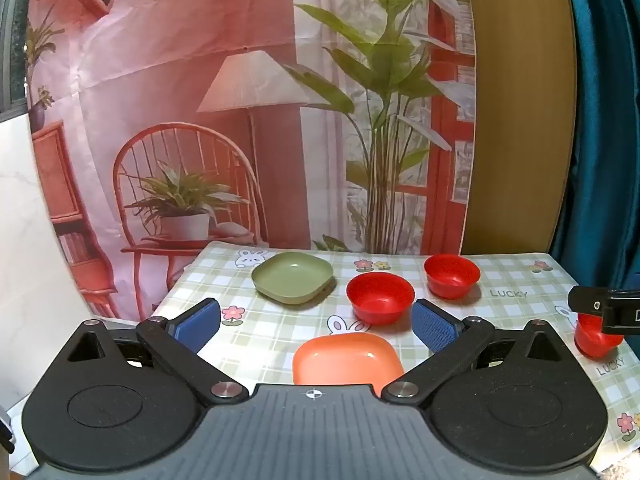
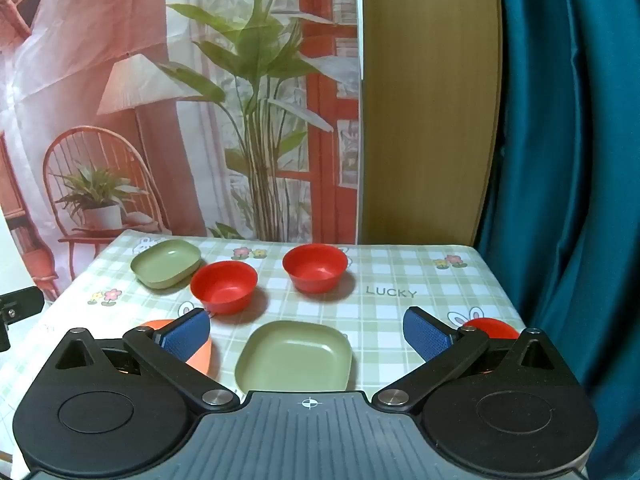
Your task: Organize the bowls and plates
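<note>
Sorting appears not yet begun: nothing is stacked. Left tool [image 1: 316,322] hangs with fingers apart, empty, above the orange plate [image 1: 347,358] at the near edge of the surface [image 2: 420,276]. Right tool [image 2: 307,334] likewise spread and empty over the near green plate [image 2: 294,356]. A second green plate [image 2: 166,262] sits far left; three red bowls [image 2: 224,286] stand separately. Likely next: close on a plate rim, then stack like with like.

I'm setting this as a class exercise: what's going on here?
A person holds two tongs over a checked table, both open and empty. The left tongs hover by an orange plate; the right tongs by a green plate. Three red bowls and another green plate lie scattered, nothing stacked yet.
</note>
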`<state>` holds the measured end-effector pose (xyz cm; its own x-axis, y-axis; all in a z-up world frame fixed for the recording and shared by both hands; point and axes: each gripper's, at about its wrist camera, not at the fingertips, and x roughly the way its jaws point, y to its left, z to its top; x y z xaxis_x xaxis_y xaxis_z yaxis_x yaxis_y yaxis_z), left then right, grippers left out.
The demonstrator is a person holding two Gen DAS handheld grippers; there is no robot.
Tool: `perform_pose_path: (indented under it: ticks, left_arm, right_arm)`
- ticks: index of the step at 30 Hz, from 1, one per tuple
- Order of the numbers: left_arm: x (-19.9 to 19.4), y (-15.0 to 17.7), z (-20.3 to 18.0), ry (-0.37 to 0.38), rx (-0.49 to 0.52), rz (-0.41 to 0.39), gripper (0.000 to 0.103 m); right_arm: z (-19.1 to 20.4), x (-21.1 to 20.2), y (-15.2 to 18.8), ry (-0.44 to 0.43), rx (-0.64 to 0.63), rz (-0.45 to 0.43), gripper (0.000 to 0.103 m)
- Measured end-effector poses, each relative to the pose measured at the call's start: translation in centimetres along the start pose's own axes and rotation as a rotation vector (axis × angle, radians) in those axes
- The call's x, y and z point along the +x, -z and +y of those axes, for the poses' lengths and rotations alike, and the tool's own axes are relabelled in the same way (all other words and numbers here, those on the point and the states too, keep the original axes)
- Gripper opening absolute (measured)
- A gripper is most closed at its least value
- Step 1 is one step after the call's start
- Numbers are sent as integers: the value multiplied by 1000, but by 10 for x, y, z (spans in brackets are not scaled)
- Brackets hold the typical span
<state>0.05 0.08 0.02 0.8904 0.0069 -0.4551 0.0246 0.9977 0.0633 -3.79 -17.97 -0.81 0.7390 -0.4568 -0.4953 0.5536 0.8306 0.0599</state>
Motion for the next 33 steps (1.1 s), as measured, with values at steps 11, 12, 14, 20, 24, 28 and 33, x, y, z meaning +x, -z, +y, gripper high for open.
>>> perform_pose_path:
  ticks: [11, 12, 14, 20, 24, 28, 33]
  left_arm:
    - [1, 2, 0, -24, 3, -14, 102]
    - [1, 2, 0, -24, 2, -15, 102]
    - [-3, 2, 0, -28, -3, -15, 102]
    - [-3, 1, 0, -28, -4, -14, 102]
    - [-3, 1, 0, -31, -6, -13, 102]
    - [-3, 1, -1, -34, -8, -13, 102]
    - [-4, 0, -1, -36, -8, -15, 102]
  right_arm:
    - [-1, 0, -1, 2, -4, -4, 103]
    - [-1, 0, 0, 2, -4, -4, 103]
    - [-1, 0, 0, 3, -4, -4, 103]
    - [0, 0, 1, 4, -5, -6, 103]
    - [-1, -1, -1, 4, -4, -6, 103]
    - [-1, -1, -1, 3, -5, -8, 103]
    - [-3, -5, -1, 3, -5, -10, 103]
